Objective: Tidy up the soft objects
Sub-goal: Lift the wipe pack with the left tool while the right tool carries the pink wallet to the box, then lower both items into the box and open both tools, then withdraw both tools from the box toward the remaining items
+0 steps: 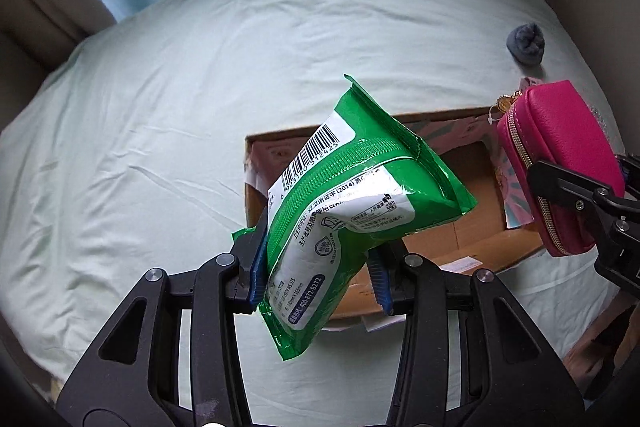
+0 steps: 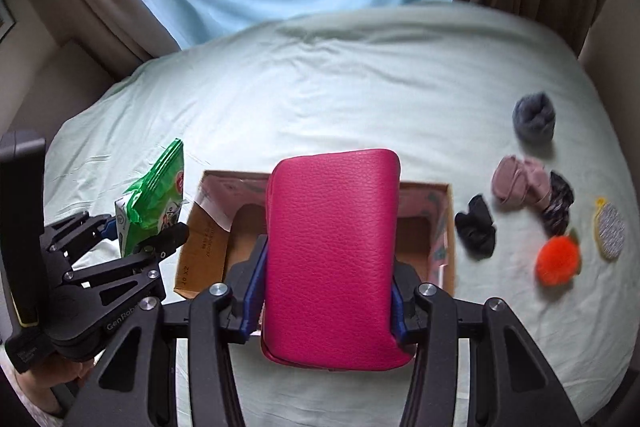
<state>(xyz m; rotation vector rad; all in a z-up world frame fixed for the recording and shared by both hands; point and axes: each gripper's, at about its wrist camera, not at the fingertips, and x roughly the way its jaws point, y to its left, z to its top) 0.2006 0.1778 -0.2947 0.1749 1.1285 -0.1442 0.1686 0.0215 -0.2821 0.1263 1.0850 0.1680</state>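
My left gripper [image 1: 318, 267] is shut on a green and white wipes pack [image 1: 352, 203], held in the air over the near left part of an open cardboard box [image 1: 472, 239]. My right gripper [image 2: 326, 299] is shut on a pink zip pouch [image 2: 332, 251], held above the same box [image 2: 204, 247] on the bed. In the left wrist view the pouch [image 1: 560, 163] hangs at the box's right end. In the right wrist view the wipes pack [image 2: 154, 199] shows at the left, in the left gripper [image 2: 132, 235].
The box lies on a pale green bedsheet [image 2: 320, 99]. Right of it lie a grey sock ball [image 2: 534, 115], a mauve bundle [image 2: 516, 183], a black scrunchie [image 2: 476, 227], a patterned scrunchie [image 2: 558, 203], an orange pompom [image 2: 556, 261] and a round pad [image 2: 610, 233]. Curtains hang behind.
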